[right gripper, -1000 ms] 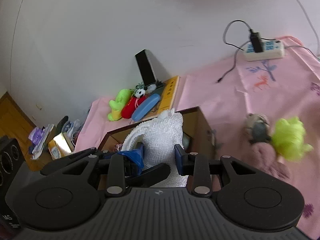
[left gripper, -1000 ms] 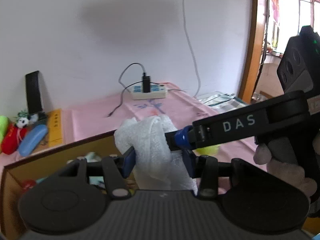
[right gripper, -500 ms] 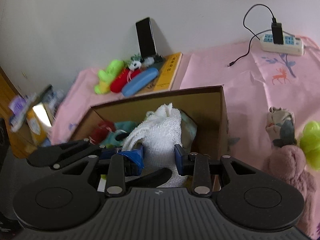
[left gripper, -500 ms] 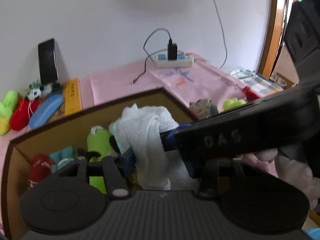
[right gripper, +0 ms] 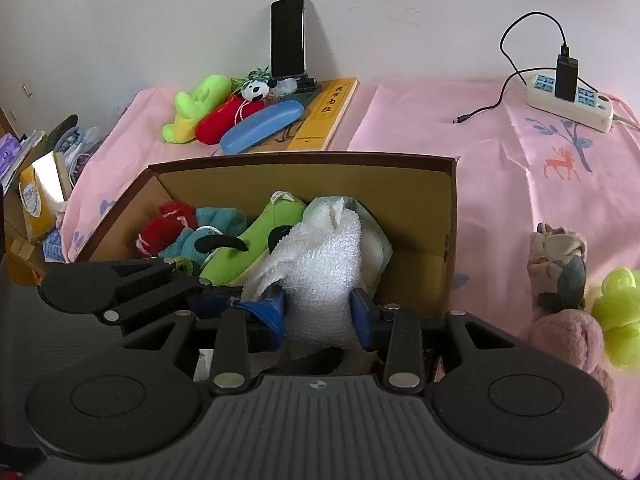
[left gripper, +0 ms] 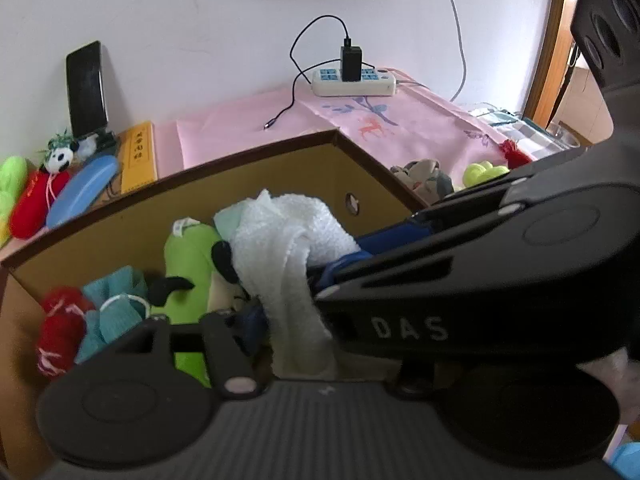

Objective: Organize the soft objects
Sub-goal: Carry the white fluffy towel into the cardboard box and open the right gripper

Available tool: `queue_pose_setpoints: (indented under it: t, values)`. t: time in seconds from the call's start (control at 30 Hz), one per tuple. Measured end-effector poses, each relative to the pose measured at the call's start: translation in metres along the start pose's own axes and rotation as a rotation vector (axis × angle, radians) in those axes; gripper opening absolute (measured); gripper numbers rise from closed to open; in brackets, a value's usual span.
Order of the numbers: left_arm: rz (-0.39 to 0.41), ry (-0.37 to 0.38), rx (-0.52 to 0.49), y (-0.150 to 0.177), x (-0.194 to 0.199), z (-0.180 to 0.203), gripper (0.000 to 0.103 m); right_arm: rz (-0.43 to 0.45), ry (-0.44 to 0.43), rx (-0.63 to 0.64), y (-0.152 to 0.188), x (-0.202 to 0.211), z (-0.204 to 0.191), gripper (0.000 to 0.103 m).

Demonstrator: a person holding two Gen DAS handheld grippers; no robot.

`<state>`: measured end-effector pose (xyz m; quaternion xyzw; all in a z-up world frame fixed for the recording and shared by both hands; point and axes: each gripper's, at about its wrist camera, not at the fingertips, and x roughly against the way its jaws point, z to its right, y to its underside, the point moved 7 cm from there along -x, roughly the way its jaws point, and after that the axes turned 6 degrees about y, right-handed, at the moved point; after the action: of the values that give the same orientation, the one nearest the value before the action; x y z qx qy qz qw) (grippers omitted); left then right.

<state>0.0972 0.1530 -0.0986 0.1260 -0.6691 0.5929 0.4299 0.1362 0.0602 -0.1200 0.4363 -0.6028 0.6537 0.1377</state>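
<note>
Right gripper (right gripper: 320,316) and left gripper (left gripper: 288,320): jaws of both just been opening, white terry towel (right gripper: 324,268) between them, contact unclear. Towel inside open brown cardboard box (right gripper: 416,196), beside green plush (right gripper: 256,240). Beyond box: blue glasses case (right gripper: 262,126).

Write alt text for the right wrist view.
The right gripper straddles a white towel standing in an open cardboard box of soft toys on a pink cloth; its jaws have just been opening. The left gripper reaches in from the left.
</note>
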Motion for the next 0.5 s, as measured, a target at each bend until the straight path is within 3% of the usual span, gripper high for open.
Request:
queue_pose_setpoints:
  t: [0.17,0.5]
  values:
    - [-0.014,-0.025,-0.013,0.002,0.000,0.001,0.062,-0.025,-0.041,-0.050,-0.001,0.010,0.002,0.021]
    - [-0.007,-0.046,-0.028,0.008,0.017,0.010,0.068,0.013,-0.073,-0.151,0.004,0.039,0.017,0.021]
